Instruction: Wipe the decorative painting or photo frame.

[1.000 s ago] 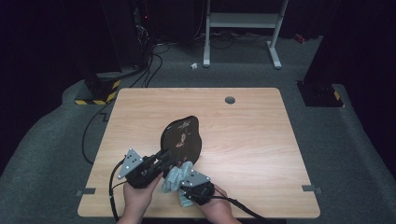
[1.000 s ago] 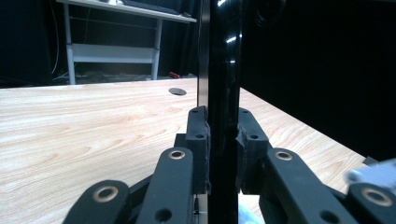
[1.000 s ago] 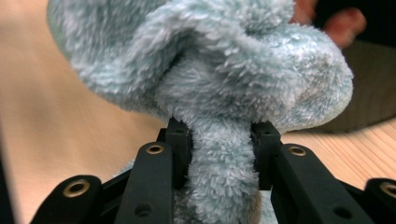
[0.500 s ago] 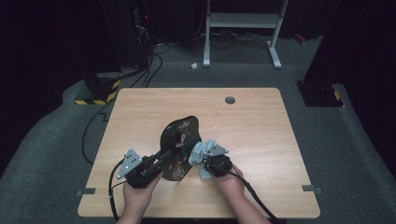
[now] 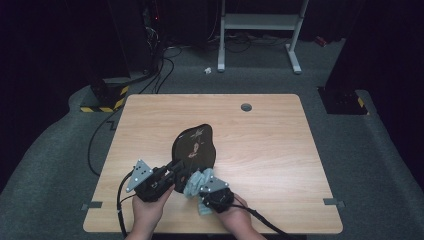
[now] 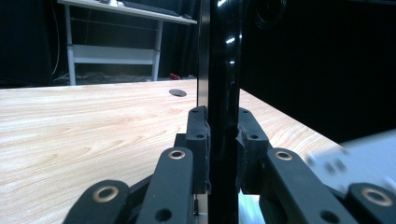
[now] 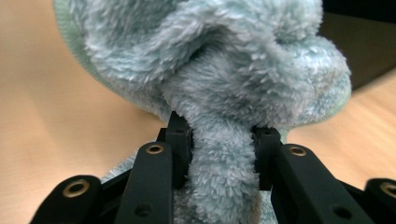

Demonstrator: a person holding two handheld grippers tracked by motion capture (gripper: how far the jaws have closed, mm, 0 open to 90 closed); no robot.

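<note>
**Wiping a glossy plate held on edge**

The left tongs (image 6: 223,154) are clamped on the rim of the glossy black, leaf-shaped lacquer plate (image 5: 195,145), which lies near the front middle of the light wooden tabletop (image 5: 270,145). The right tongs (image 7: 223,156) are clamped on a fluffy pale-blue cloth (image 7: 210,70), bunched against the plate's near edge. The slick rim could likely slip or twist in the grip if the cloth pushes sideways too hard, dropping the plate.

Light wooden table (image 5: 280,150), round grommet hole (image 5: 246,107) near far edge, black glossy plate (image 5: 195,146) on it
</note>
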